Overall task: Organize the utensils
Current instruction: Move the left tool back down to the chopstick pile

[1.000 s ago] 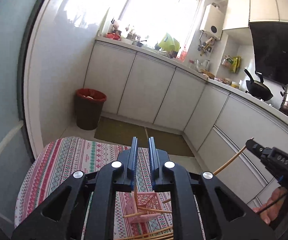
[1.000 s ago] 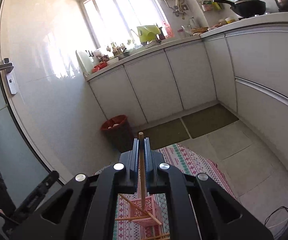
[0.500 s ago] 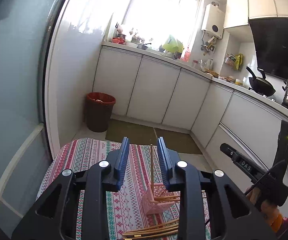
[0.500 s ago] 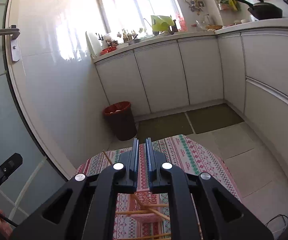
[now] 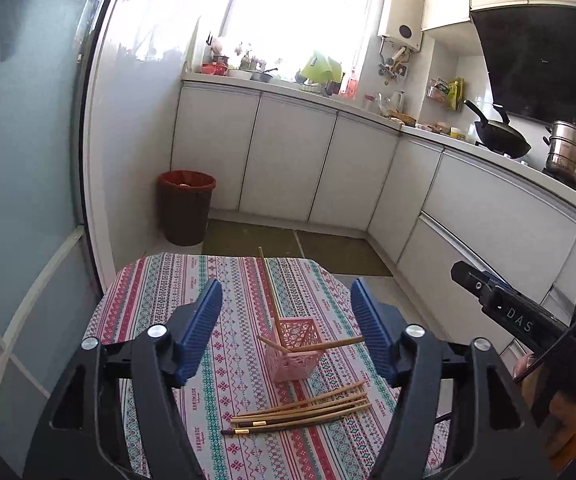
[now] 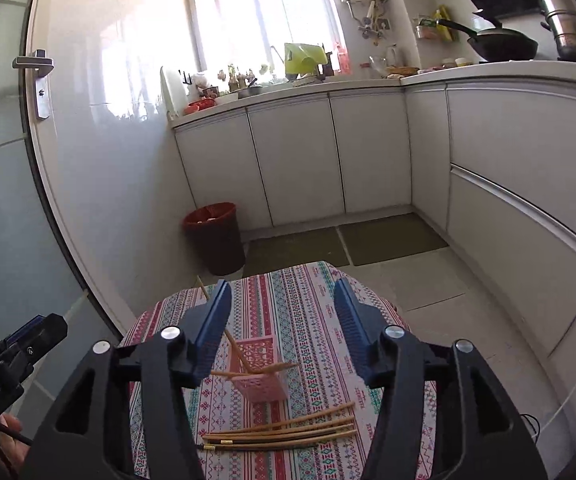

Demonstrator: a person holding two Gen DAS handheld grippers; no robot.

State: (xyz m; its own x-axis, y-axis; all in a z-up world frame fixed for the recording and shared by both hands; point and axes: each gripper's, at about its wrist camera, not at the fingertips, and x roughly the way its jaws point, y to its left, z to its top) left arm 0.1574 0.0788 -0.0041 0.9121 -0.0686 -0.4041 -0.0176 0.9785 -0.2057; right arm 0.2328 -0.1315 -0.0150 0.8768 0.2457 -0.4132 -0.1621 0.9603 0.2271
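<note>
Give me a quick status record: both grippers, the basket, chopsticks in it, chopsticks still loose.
left gripper: open, empty
right gripper: open, empty
pink basket: upright on the striped tablecloth
chopsticks in basket: two, one leaning steeply, one lying across the rim
loose chopsticks: bundle lying on the cloth in front of the basket, apart from it

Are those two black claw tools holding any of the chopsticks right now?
No. The left gripper and the right gripper both have their fingers spread with nothing between them.
</note>
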